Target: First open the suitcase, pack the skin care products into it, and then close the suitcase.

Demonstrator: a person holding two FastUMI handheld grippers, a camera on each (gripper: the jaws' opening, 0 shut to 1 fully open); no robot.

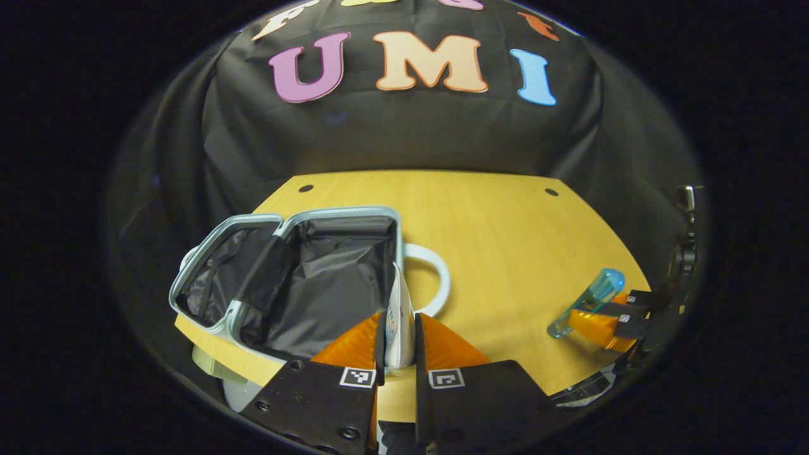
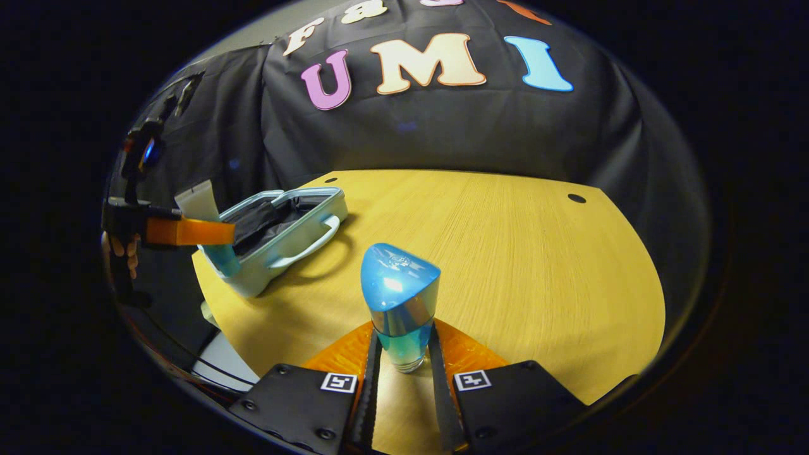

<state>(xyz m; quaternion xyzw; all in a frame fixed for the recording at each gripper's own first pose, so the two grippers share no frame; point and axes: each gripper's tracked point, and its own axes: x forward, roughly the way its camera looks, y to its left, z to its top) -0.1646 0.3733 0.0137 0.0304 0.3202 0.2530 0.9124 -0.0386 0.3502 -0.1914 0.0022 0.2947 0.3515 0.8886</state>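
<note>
The light-blue suitcase [image 1: 287, 218] lies open on the left of the wooden table [image 1: 518, 246], its black lining bare and its white handle [image 1: 436, 278] toward the table's middle. My left gripper [image 1: 399, 323] is shut on a white tube [image 1: 398, 316], held upright over the suitcase's near right corner. Farther right, my right gripper [image 1: 622, 316] grips a clear blue bottle [image 1: 588, 300] above the table's right edge. In the right gripper view, that bottle [image 2: 401, 297] stands cap-up between the fingers of the right gripper [image 2: 402, 338]. The left gripper [image 2: 189, 232] holds the tube [image 2: 199, 202] by the suitcase [image 2: 284, 221].
The table [image 2: 537, 265] has small dark holes near its far corners [image 2: 576, 198]. A hand [image 2: 123, 253] holds the left gripper past the table's left edge. Pale objects [image 1: 215, 370] sit below the table's near left edge. Black cloth walls close the back.
</note>
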